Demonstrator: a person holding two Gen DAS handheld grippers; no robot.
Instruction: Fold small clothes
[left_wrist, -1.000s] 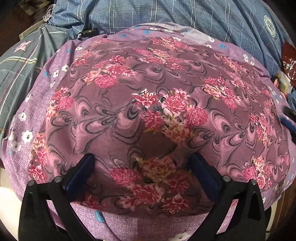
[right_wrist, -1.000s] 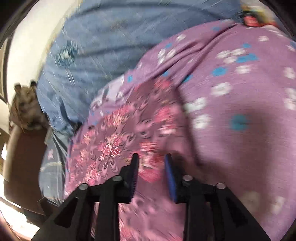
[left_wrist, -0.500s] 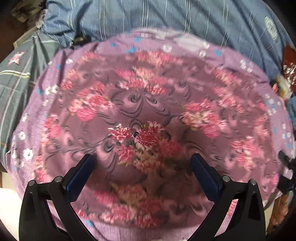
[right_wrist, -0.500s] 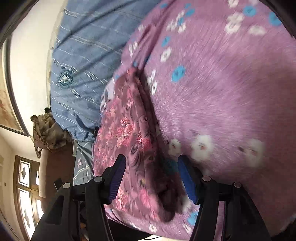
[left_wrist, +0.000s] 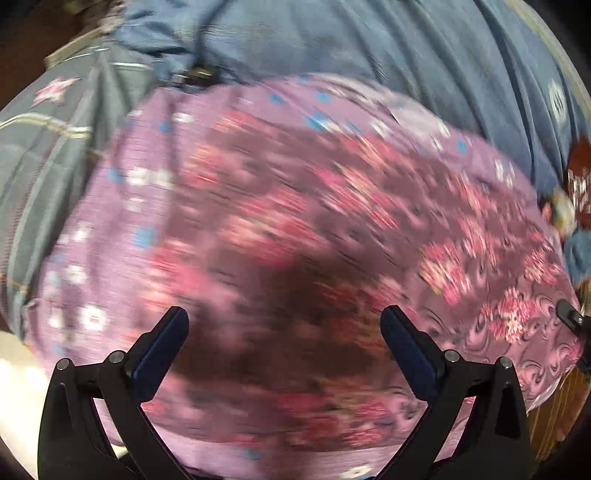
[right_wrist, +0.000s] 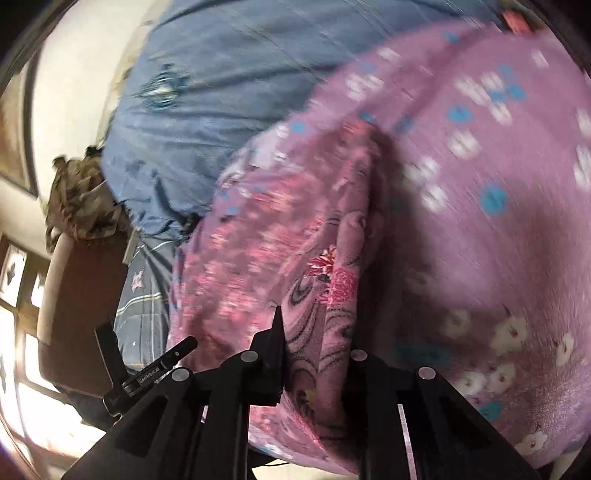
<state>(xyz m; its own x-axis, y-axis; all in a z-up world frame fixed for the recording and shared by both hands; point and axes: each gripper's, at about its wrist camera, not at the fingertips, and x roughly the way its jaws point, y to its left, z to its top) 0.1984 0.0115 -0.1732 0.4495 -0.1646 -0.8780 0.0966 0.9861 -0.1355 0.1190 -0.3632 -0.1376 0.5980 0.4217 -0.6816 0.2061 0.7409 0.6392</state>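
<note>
A dark purple garment with pink flowers (left_wrist: 295, 221) lies spread on a lilac flowered sheet (left_wrist: 110, 221). My left gripper (left_wrist: 284, 314) hovers over its near part, open, with nothing between the fingers. In the right wrist view the garment's (right_wrist: 277, 240) right edge rises in a fold. My right gripper (right_wrist: 314, 339) is closing on that fold and the cloth fills the narrow gap between its jaws. The right finger is mostly hidden behind the cloth. Both views are blurred by motion.
A blue striped quilt (left_wrist: 406, 55) is bunched behind the sheet, also in the right wrist view (right_wrist: 221, 110). A grey-blue checked cloth (left_wrist: 44, 155) lies at the left. A brown chair (right_wrist: 74, 314) stands beyond the bed's edge by a bright window (right_wrist: 14, 295).
My right gripper's jaws were wide beside the garment's edge and have narrowed onto its lifted fold. The left gripper stayed open and drew up and back, so more of the sheet shows.
</note>
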